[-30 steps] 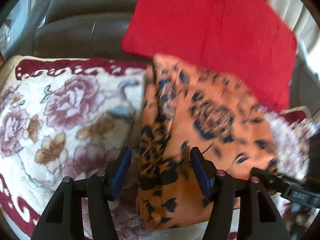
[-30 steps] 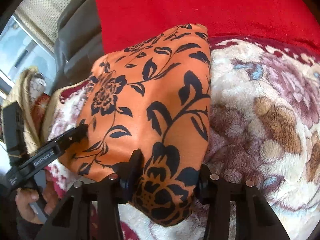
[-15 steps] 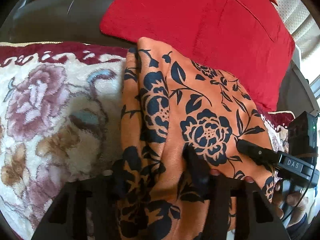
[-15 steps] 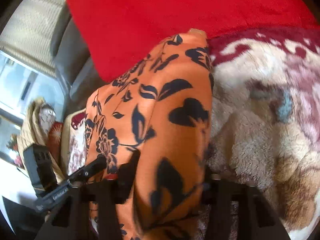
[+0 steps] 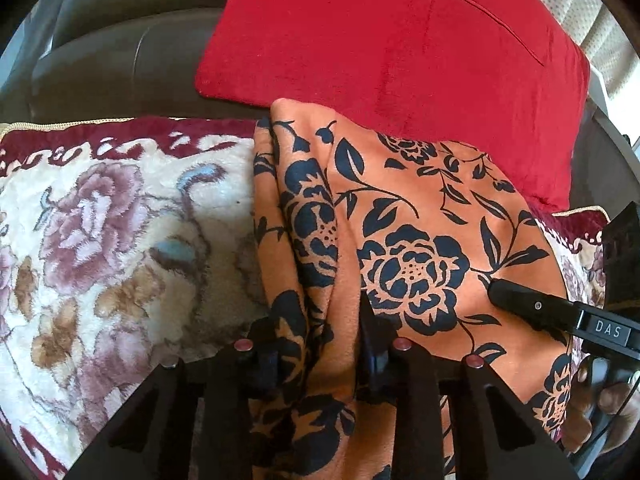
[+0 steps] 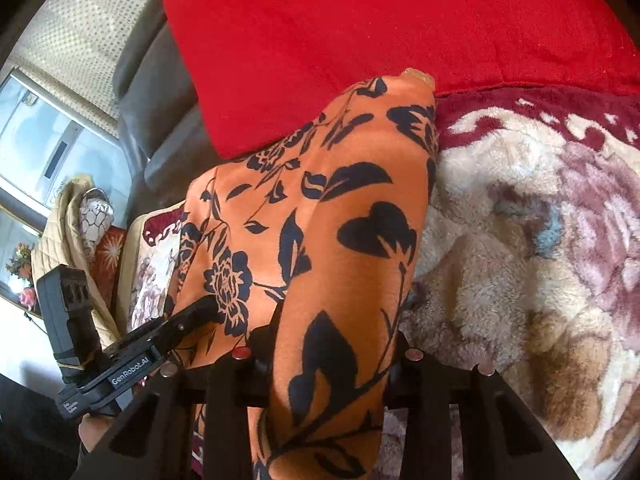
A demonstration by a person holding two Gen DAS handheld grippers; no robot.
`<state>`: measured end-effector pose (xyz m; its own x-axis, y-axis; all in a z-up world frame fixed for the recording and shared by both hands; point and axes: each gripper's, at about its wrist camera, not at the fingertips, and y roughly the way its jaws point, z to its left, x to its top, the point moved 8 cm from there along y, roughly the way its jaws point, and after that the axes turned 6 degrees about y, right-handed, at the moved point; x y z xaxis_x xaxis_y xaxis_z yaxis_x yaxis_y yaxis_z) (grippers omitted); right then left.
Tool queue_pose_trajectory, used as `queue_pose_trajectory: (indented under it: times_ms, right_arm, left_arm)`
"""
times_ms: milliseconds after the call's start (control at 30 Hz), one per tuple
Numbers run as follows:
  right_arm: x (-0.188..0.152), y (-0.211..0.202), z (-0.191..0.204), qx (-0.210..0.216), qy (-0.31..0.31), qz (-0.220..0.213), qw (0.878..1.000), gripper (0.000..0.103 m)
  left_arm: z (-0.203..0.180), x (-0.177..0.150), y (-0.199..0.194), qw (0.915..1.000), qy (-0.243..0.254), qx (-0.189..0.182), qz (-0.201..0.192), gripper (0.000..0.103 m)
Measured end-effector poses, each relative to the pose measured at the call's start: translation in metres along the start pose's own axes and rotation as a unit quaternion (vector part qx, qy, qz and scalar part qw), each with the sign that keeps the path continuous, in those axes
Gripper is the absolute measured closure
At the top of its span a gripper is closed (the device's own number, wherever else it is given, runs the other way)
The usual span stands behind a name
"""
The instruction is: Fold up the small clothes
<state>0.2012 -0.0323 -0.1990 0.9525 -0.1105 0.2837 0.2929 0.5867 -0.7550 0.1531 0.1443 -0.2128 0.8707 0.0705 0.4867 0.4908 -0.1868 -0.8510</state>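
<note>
A: State the position of the garment relative to the red cushion.

B: The orange floral garment (image 5: 404,248) lies folded on the floral plush blanket (image 5: 120,240). Its far corner touches the lower edge of the red cushion (image 5: 400,40). The cushion leans against the dark sofa back (image 5: 120,52).

A: What does the left wrist view show that the right wrist view does not?

B: It shows the stacked fold layers along the garment's edge on the blanket side, below the cushion's lower corner. It also shows the right tool (image 5: 516,300) from outside: one black finger lies flat on the garment's top surface, with a "DAS" label behind it.

A: And the right wrist view?

B: It shows a window (image 6: 44,140) and a beige quilted item (image 6: 60,232) beyond the sofa arm, to the side of the cushion. It shows the left tool (image 6: 200,308) from outside, its finger tip touching the garment, with a "GenRobot.AI" label on the body.

A: State of the left tool (image 5: 316,336)?

B: Narrowed onto the garment's near edge. Fabric folds fill the gap between both fingers; it grasps the garment.

A: State of the right tool (image 6: 332,344)?

B: Clenched on the garment. A ridge of fabric rises between the two fingers and is pinched there.
</note>
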Motion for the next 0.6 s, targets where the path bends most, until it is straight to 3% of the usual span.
queue_pose_trajectory:
  times_ms: [600]
  right_arm:
    - [0.0012,0.0008,-0.0043,-0.001,0.007,0.005,1.000,0.064]
  left_arm:
    - [0.0016,0.0025,-0.0005,0.9996,0.020,0.017,-0.003,0.073]
